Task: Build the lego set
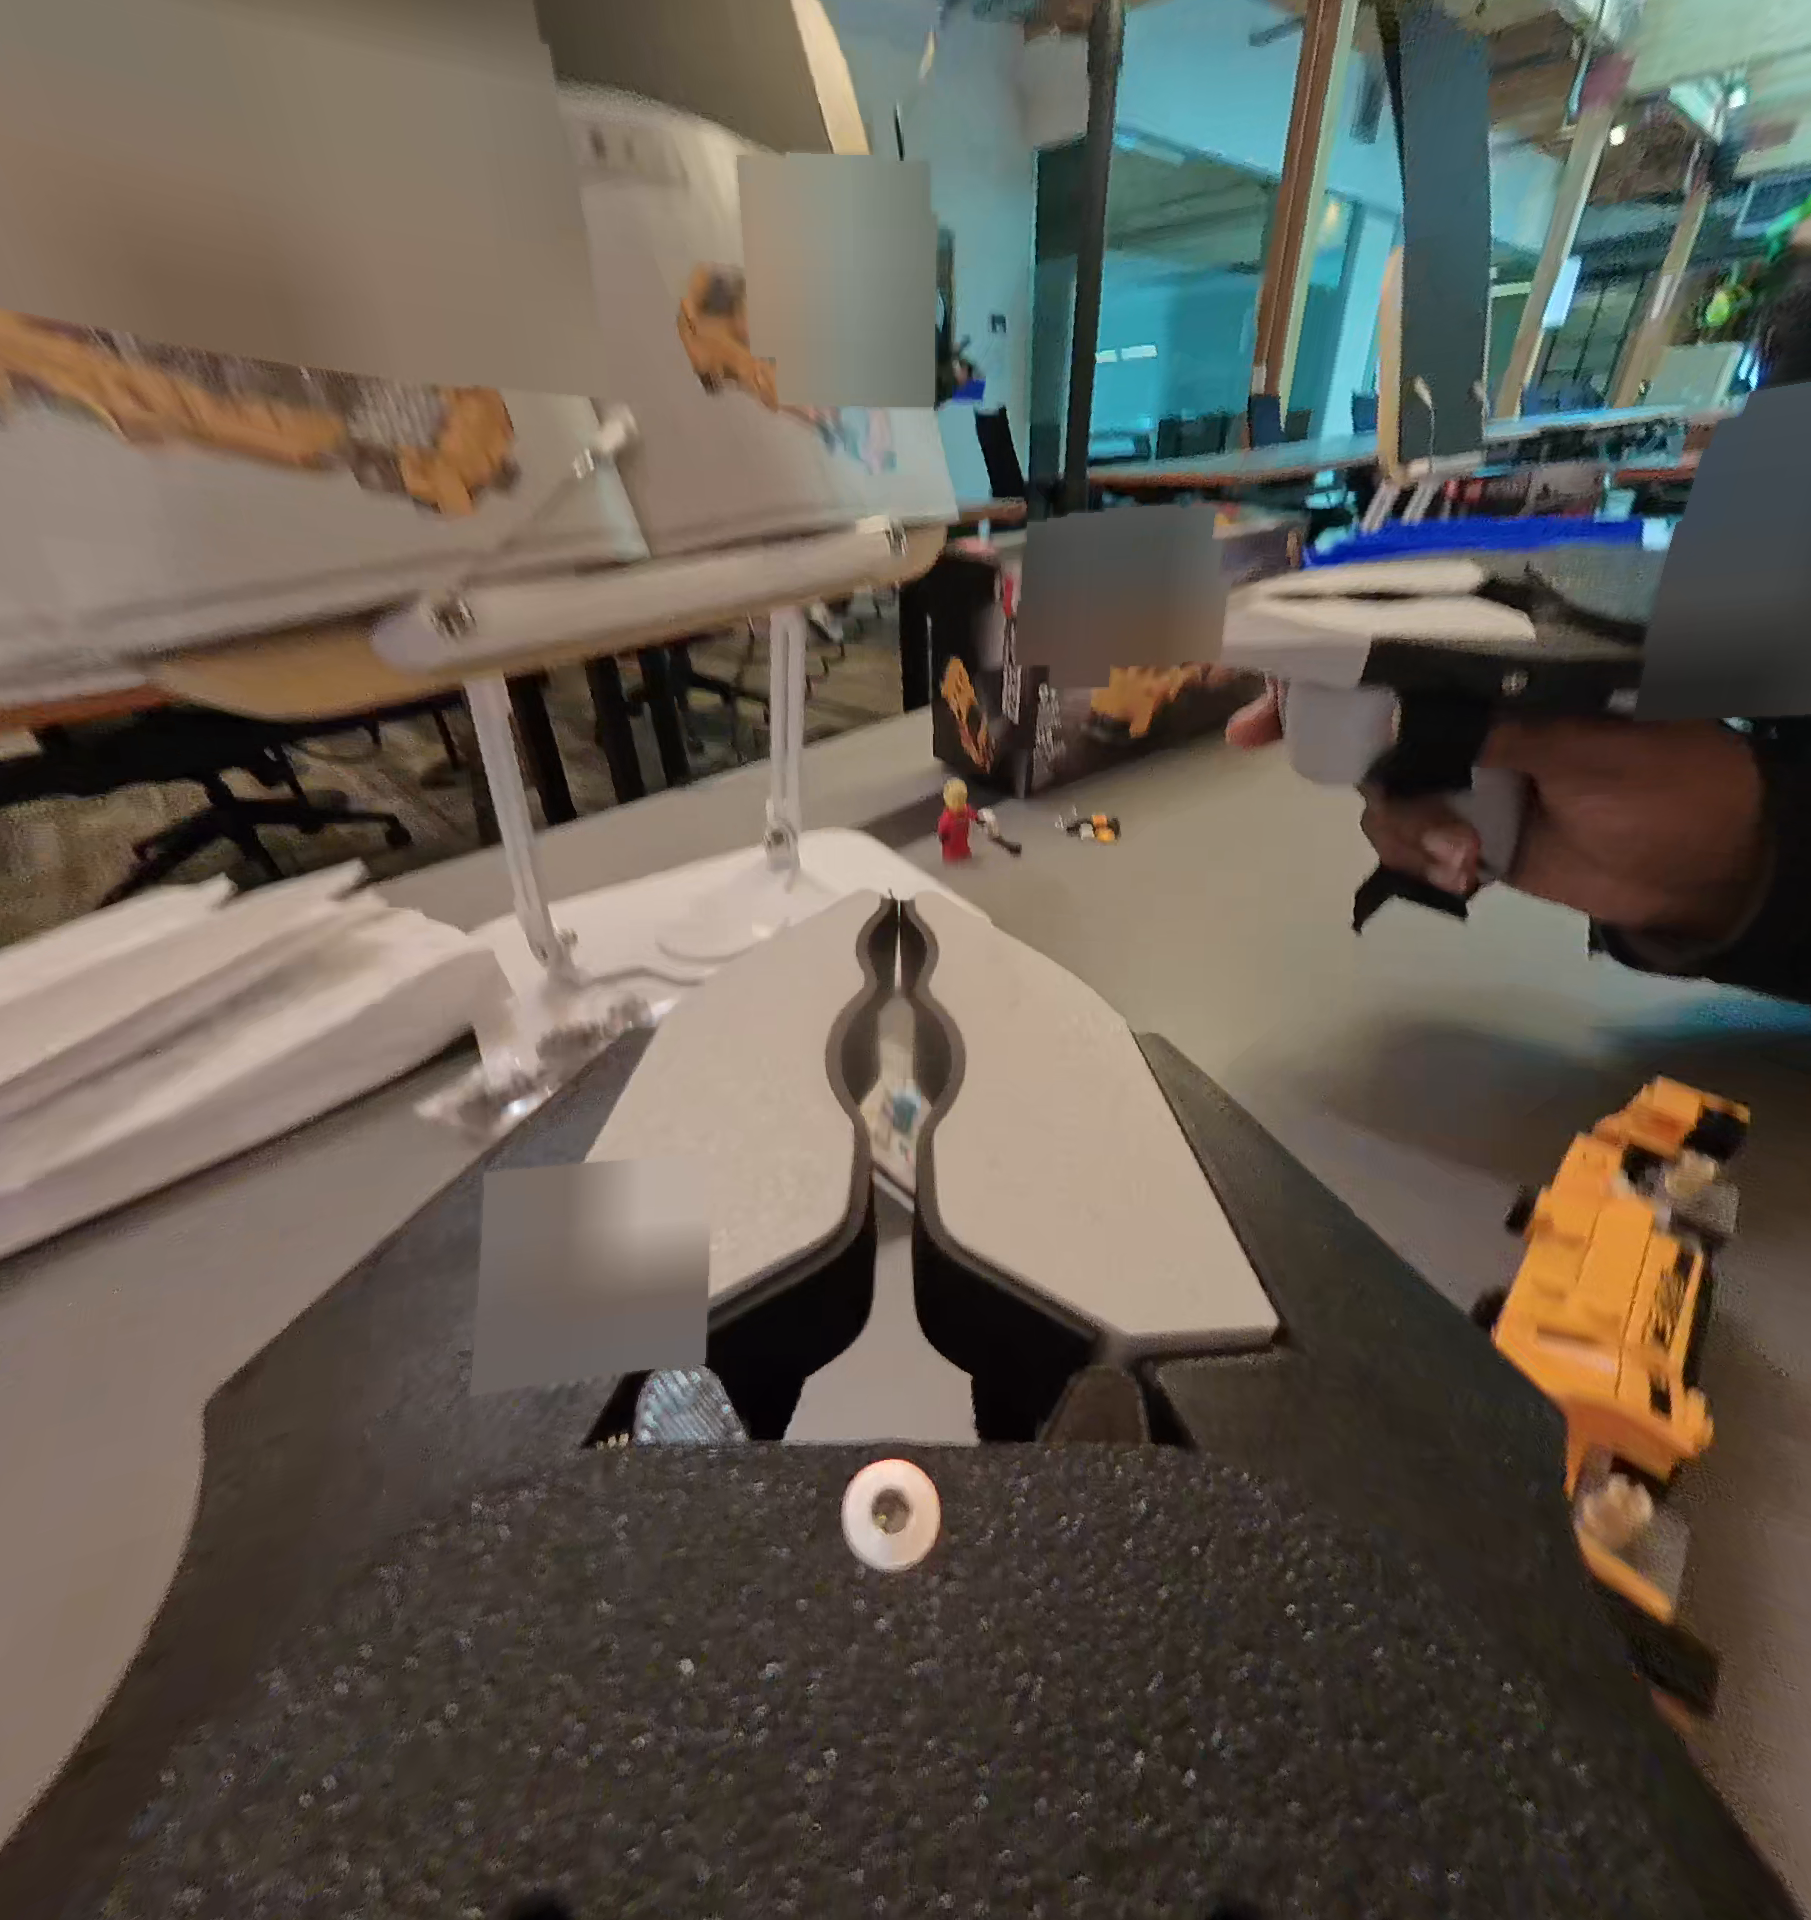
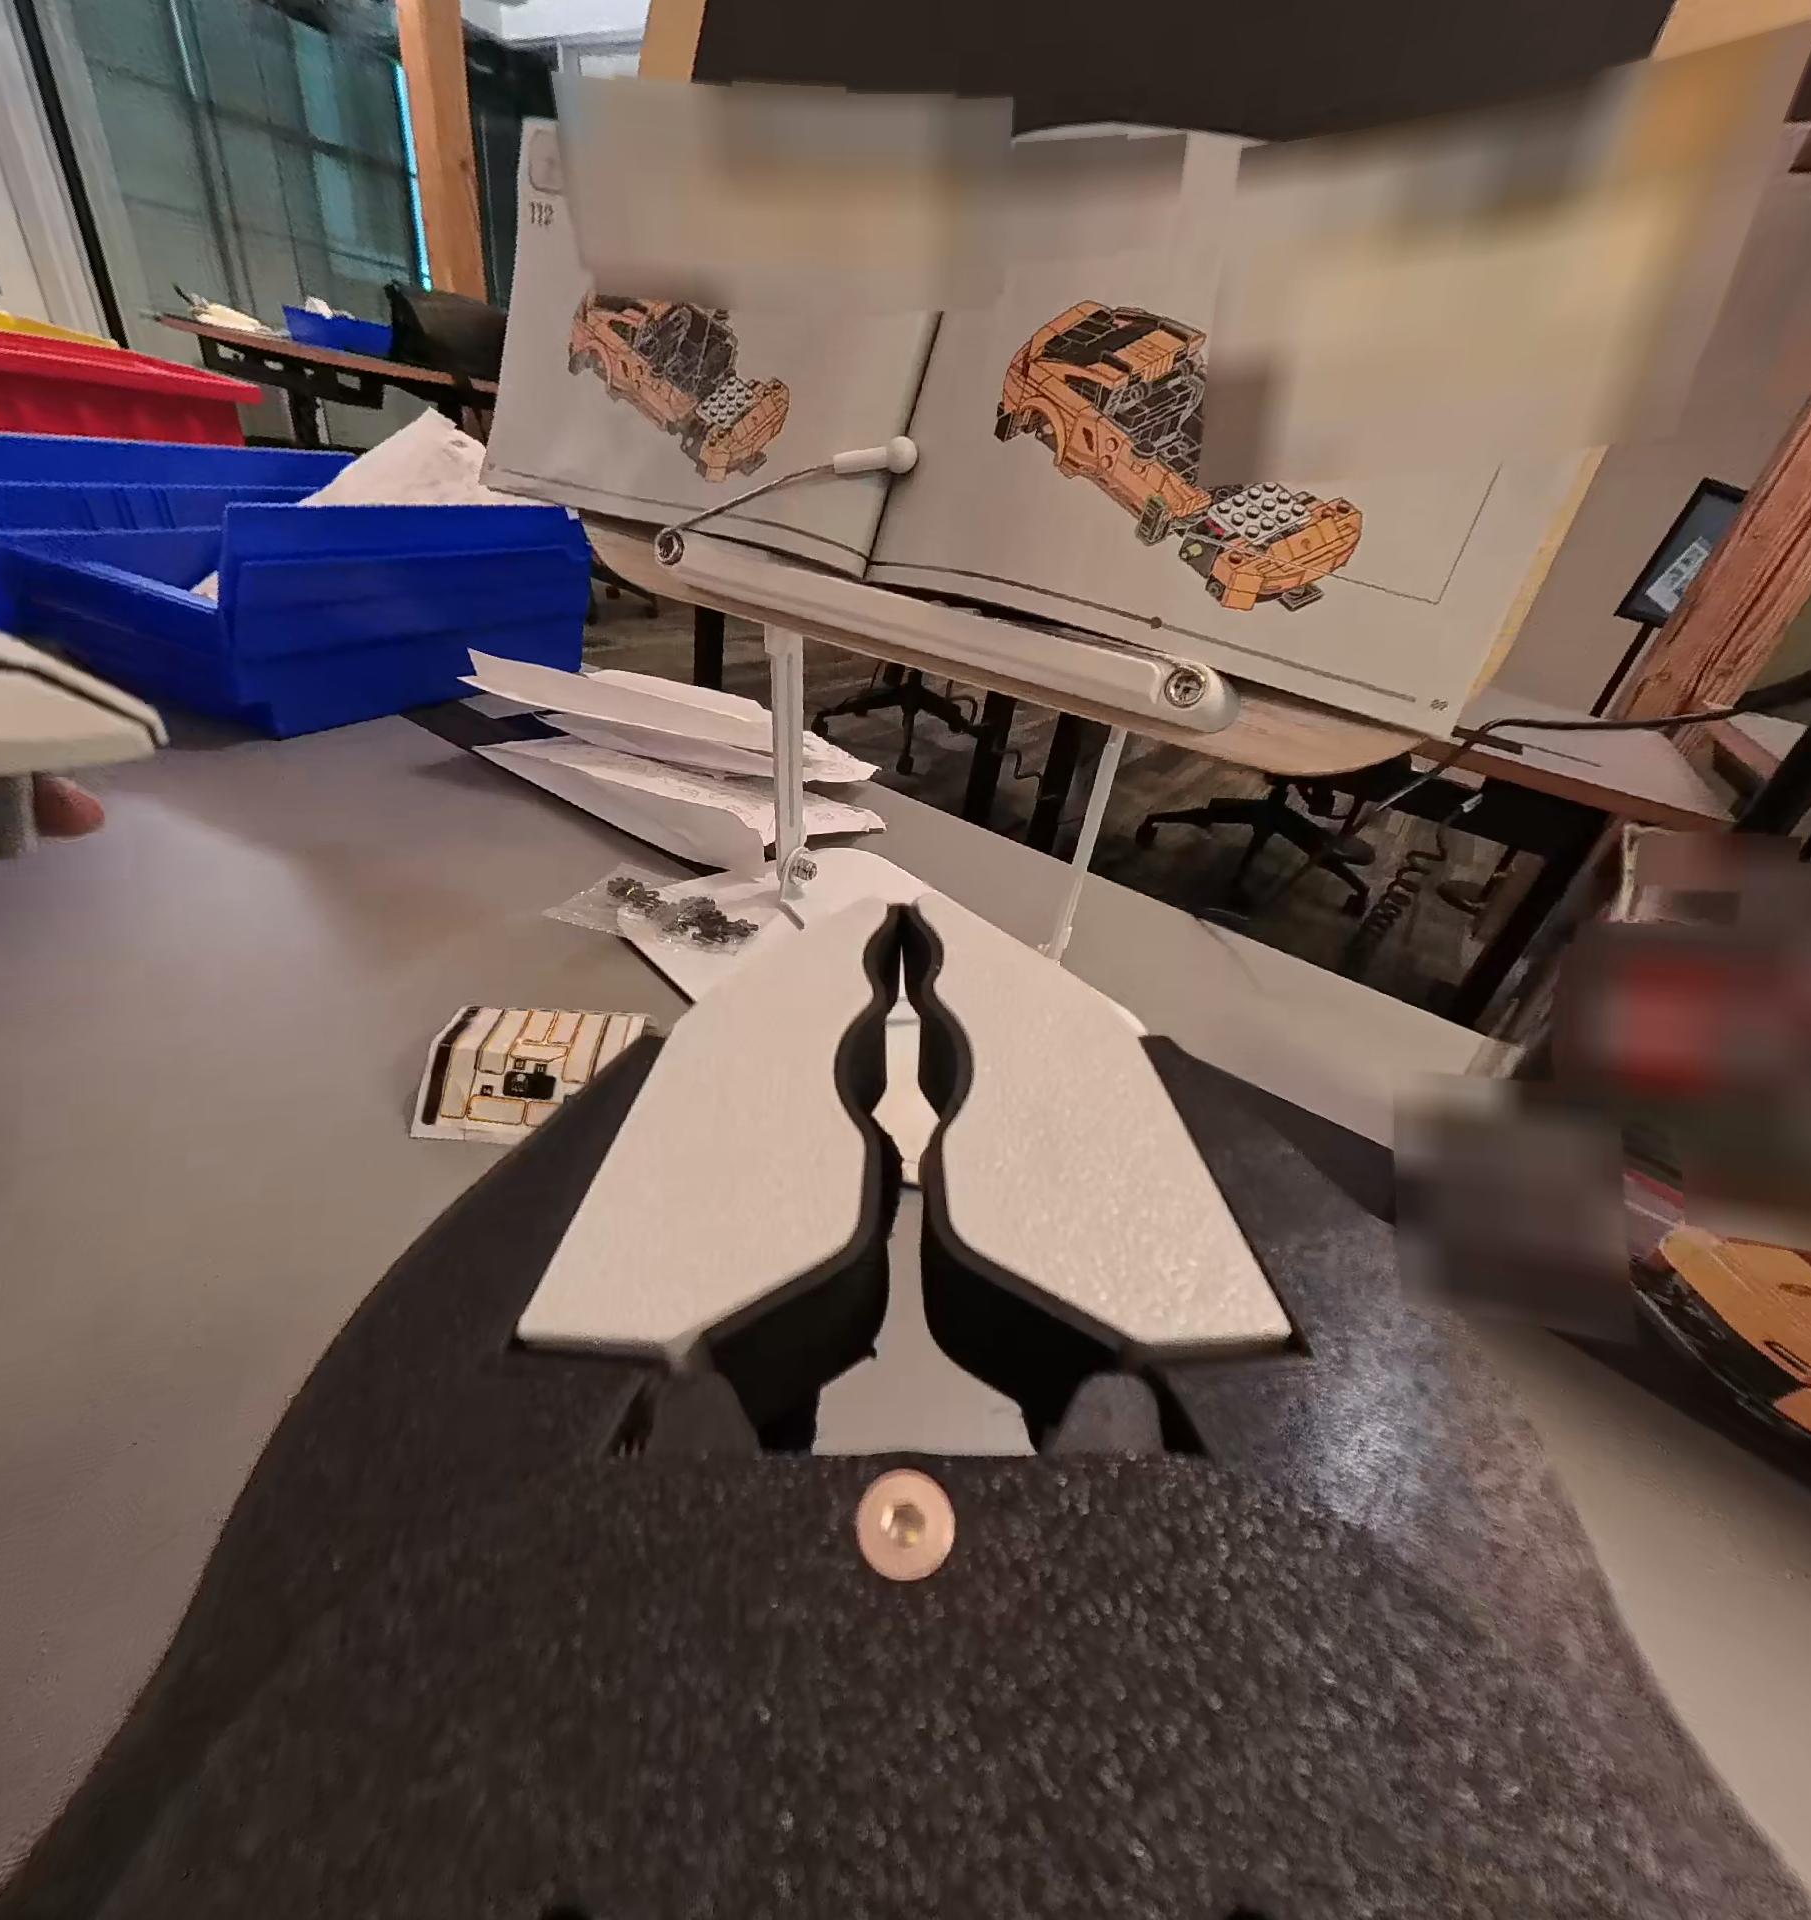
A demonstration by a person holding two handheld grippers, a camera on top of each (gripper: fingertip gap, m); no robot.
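A partly built orange lego car [image 1: 1607,1320] lies on the grey table [image 1: 1244,935] to the right of my left gripper [image 1: 896,906]. The left gripper is shut and holds nothing. A red minifigure [image 1: 955,821] stands farther ahead, with small loose pieces [image 1: 1088,826] beside it. My right gripper [image 2: 903,920] is shut and empty, and points at the open instruction booklet [image 2: 984,436] on its stand. It also shows in the left wrist view [image 1: 1249,603], held by a hand above the table. A sticker sheet [image 2: 527,1070] lies left of its fingers.
A bag of small black parts [image 2: 672,914] and white paper bags [image 2: 672,748] lie near the stand's foot. Blue bins [image 2: 257,603] and a red bin [image 2: 80,395] stand at the far left. The lego box [image 1: 1067,717] stands behind the minifigure. White paper bags [image 1: 153,997] lie at the left. Spacing between my two grippers at the tips: around 20 centimetres.
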